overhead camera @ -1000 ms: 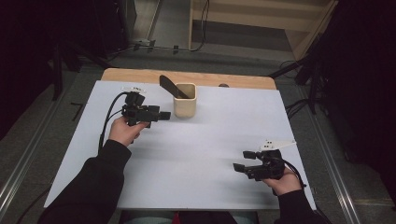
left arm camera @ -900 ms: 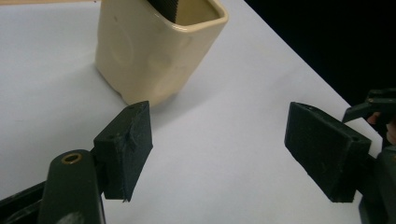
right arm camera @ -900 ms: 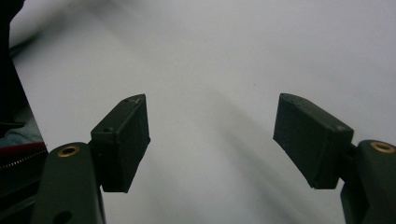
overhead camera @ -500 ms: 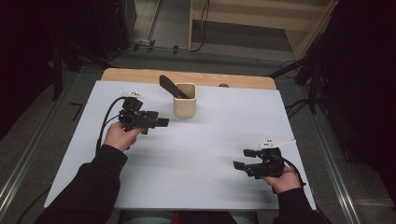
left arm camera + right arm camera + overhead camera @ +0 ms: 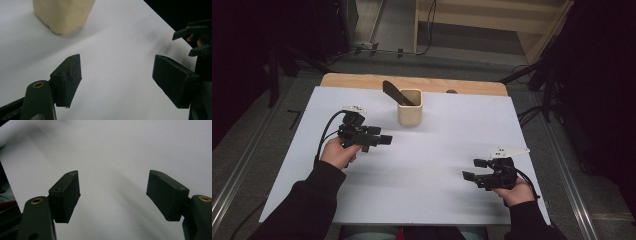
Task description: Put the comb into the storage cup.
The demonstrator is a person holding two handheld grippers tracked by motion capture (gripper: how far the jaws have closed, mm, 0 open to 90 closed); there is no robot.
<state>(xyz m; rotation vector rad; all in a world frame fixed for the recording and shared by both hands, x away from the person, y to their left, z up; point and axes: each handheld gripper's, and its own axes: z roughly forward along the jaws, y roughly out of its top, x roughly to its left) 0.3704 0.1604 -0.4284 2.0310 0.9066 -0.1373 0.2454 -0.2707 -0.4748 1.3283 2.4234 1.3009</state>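
Note:
A cream square cup (image 5: 410, 107) stands at the back middle of the white table top (image 5: 447, 135), and a dark flat tool (image 5: 393, 92) leans out of it to the left. My left gripper (image 5: 380, 140) hovers open in front of the cup and to its left, jaws pointing right, nothing between them. In the left gripper view the cup (image 5: 62, 13) sits at the top left, beyond the open gripper (image 5: 117, 80). My right gripper (image 5: 474, 170) is open near the front right, pointing left, over bare table. Its own view shows the gripper (image 5: 113, 195) empty.
A wooden board (image 5: 362, 80) edges the table's back. Cables and stands lie on the floor behind. A wooden shelf unit (image 5: 492, 20) stands at the back. In the left gripper view the other hand's gripper (image 5: 197, 37) shows at the far right.
My left gripper has drawn back toward the front and slightly left, away from the cup. The right gripper has stayed nearly still.

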